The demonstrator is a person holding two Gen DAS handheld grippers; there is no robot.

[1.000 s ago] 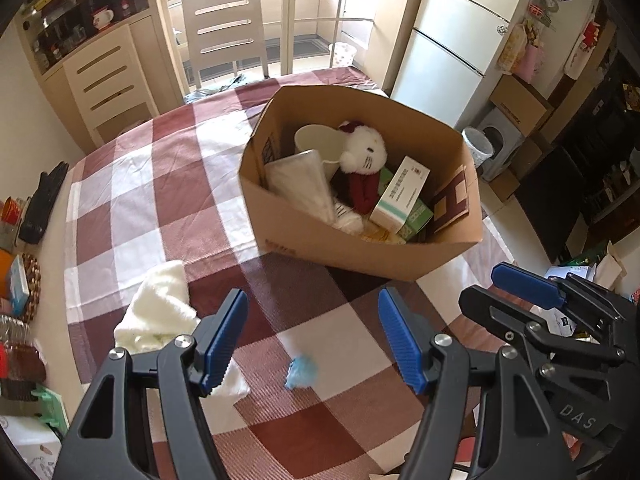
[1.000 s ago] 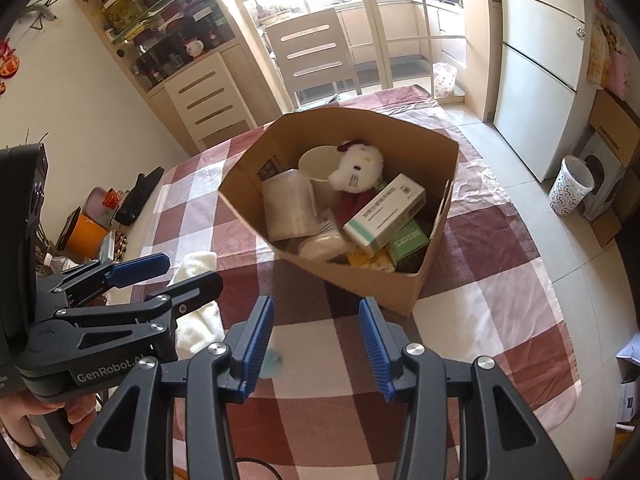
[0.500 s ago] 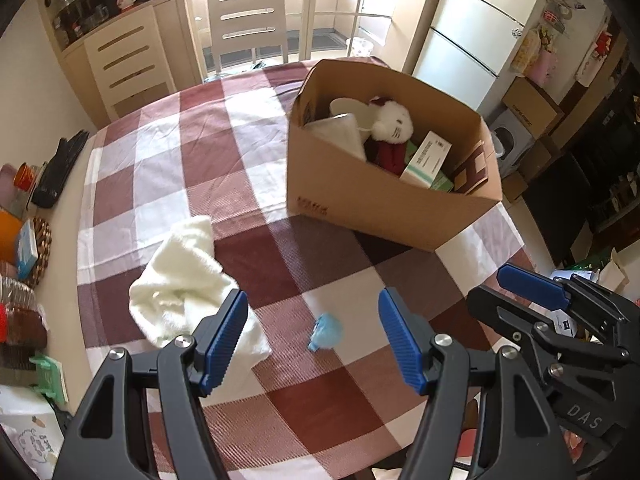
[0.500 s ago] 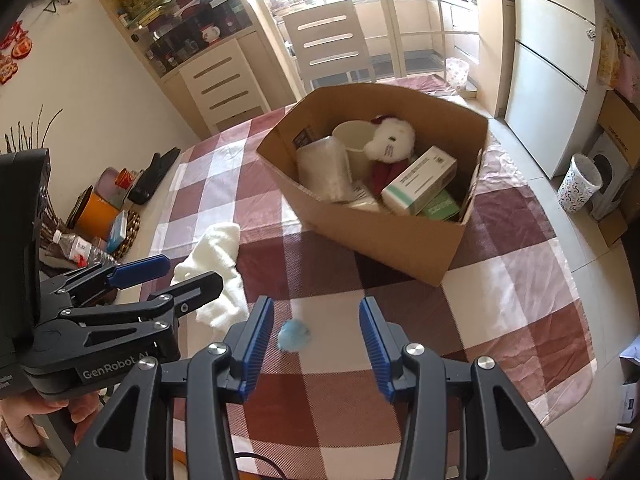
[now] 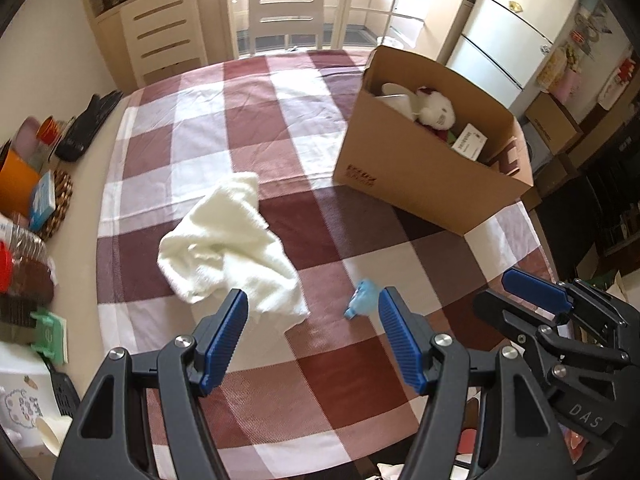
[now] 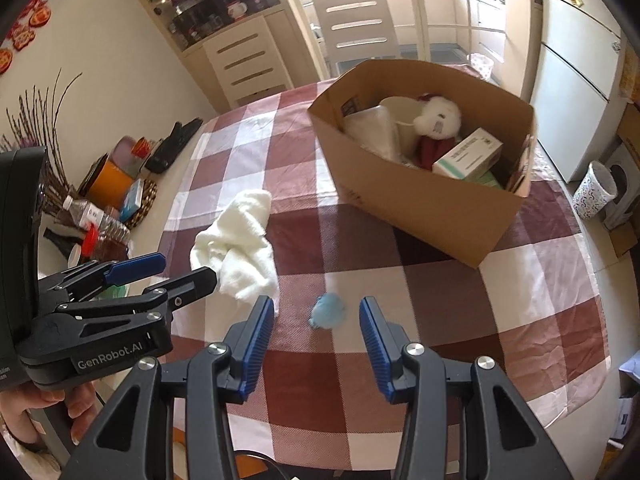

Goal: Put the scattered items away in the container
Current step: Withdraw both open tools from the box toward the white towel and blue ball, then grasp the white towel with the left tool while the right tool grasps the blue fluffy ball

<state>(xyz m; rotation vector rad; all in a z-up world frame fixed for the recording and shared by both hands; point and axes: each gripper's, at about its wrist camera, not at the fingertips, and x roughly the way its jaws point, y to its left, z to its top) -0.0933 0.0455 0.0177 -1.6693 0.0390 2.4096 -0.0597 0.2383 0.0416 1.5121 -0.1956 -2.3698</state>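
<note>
Right hand-held gripper (image 6: pixel 316 330) is spread, empty, with the small blue item (image 6: pixel 328 312) lying on the worktop (image 6: pixel 460 300) just ahead, nearly centred between its fingers. That makes the right the nearer and better-aligned one. The item is a small lump with no clear long axis.

Left hand-held gripper (image 5: pixel 312 332) is also spread and empty. In its view the blue item sits close to its right finger, while the white towel (image 5: pixel 232 248) lies crumpled just ahead and left; likely its target.

Cardboard box (image 6: pixel 432 200) stands far right, open-topped, already holding a plush toy (image 6: pixel 438 120) and cartons. Nothing blocks the path to it; the towel is beside the blue item, not touching.
</note>
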